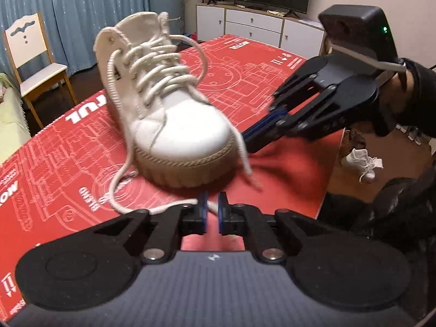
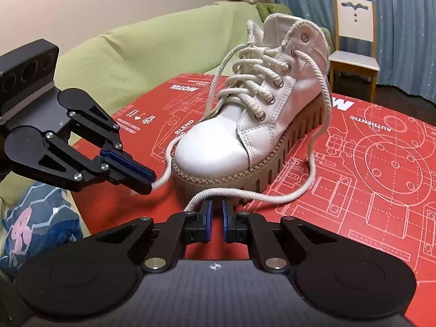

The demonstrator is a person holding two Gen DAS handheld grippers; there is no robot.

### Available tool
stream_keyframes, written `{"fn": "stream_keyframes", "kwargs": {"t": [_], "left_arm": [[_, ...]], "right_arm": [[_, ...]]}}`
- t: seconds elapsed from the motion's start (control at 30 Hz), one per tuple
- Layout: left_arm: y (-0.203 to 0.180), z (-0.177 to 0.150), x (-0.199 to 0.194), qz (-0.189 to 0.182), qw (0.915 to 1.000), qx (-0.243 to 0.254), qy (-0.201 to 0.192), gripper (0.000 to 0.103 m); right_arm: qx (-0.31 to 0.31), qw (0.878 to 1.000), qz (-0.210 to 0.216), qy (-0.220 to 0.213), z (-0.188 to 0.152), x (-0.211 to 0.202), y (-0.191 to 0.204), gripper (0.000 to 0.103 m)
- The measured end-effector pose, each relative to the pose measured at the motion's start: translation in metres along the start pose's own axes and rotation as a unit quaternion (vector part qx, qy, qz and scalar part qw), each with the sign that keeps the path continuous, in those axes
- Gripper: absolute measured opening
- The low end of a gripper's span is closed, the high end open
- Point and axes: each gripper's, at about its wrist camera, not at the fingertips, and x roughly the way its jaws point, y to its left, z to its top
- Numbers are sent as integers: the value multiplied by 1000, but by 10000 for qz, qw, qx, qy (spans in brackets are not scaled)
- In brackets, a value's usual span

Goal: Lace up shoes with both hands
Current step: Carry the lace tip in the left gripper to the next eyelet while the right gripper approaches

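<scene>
The white shoe (image 2: 261, 125) stands on the red mat (image 2: 381, 163), toe near. Each narrowly parted gripper, left (image 2: 147, 184) and right (image 2: 215, 212), pinches a soft, limp lace end (image 2: 163, 179); grip near the tips, since the cord looks prone to slipping.

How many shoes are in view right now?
2. The laced shoe stands on the red board. A second shoe lies on the floor past the board's edge, seen only in the left wrist view. Others may be hidden.
</scene>
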Motion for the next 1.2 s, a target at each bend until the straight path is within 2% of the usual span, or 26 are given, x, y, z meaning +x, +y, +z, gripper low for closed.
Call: {"fn": "stream_keyframes", "kwargs": {"t": [0.23, 0.43, 0.5, 0.67, 0.77, 0.83, 0.87, 0.97, 1.1, 1.2], "left_arm": [[22, 5, -4, 436, 9977, -304, -410, 8], [16, 9, 7, 578, 9974, -170, -406, 4], [11, 9, 9, 591, 9974, -130, -383, 0], [-1, 11, 15, 563, 9976, -24, -413, 0], [-4, 11, 18, 334, 9984, -77, -444, 0], [-7, 12, 17, 231, 9988, 28, -424, 9], [-9, 12, 15, 258, 9987, 123, -424, 9], [-13, 21, 5, 660, 9950, 401, -641, 9], [-15, 37, 3, 1162, 9862, 757, -904, 9], [-18, 47, 14, 1424, 9794, 1118, -891, 11]], "right_arm": [[348, 9989, -301, 35, -8, -6, -12, 9], [379, 9982, -465, 36, -2, 0, -12, 9], [350, 9985, -425, 22, -1, 1, -10, 9], [391, 9986, -345, -32, -1, -1, -10, 9], [414, 9982, -438, -48, -1, -4, -13, 9], [422, 9982, -423, -28, -3, -7, -16, 9], [417, 9983, -402, -15, -4, -9, -17, 9], [297, 9982, -520, -74, -5, -21, -18, 9], [179, 9966, -627, -512, 7, -39, -18, 9], [-362, 9942, -714, -713, 20, -39, -6, 9]]}}
